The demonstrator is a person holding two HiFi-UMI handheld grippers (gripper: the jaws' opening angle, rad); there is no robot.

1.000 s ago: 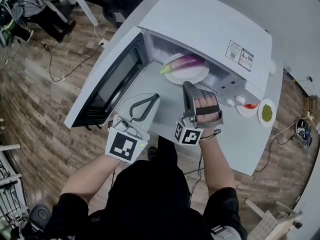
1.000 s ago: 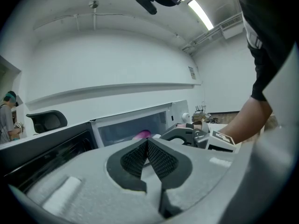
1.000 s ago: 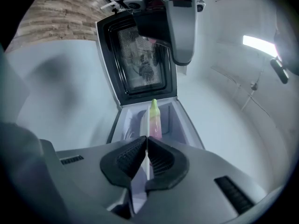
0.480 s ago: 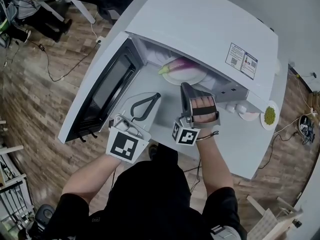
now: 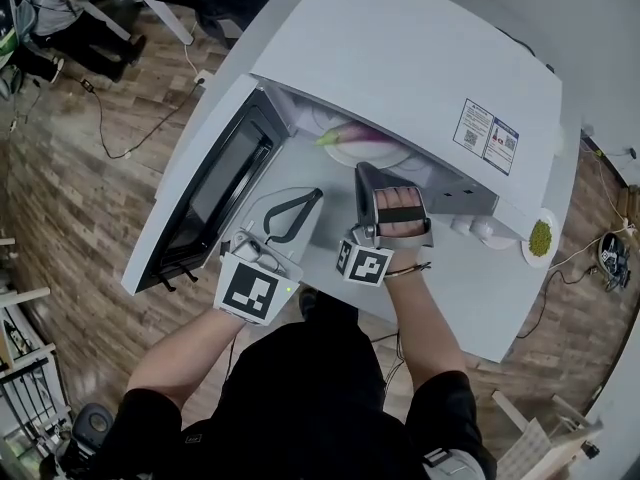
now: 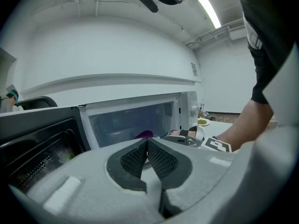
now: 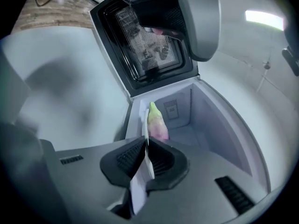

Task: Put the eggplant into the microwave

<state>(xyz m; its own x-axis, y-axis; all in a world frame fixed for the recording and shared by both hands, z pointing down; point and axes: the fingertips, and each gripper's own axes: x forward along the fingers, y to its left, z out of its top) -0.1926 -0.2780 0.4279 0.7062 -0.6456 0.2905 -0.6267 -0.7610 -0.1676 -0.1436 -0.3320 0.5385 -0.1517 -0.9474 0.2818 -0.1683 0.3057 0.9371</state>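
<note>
My right tool (image 7: 145, 147) is clamped on the rim of the plate (image 5: 372, 155) carrying the eggplant (image 7: 157, 121) inside the open microwave (image 5: 400, 58), while my left tool (image 6: 147, 146) is pressed together, empty, near the door (image 5: 215, 183).

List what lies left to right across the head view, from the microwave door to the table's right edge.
Microwave door → left gripper → right gripper, shut on the eggplant's plate → small dish of green food.

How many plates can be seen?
2: one plate carrying the eggplant in the microwave, held by the right gripper; one green-filled dish on the table. More may be hidden.
</note>
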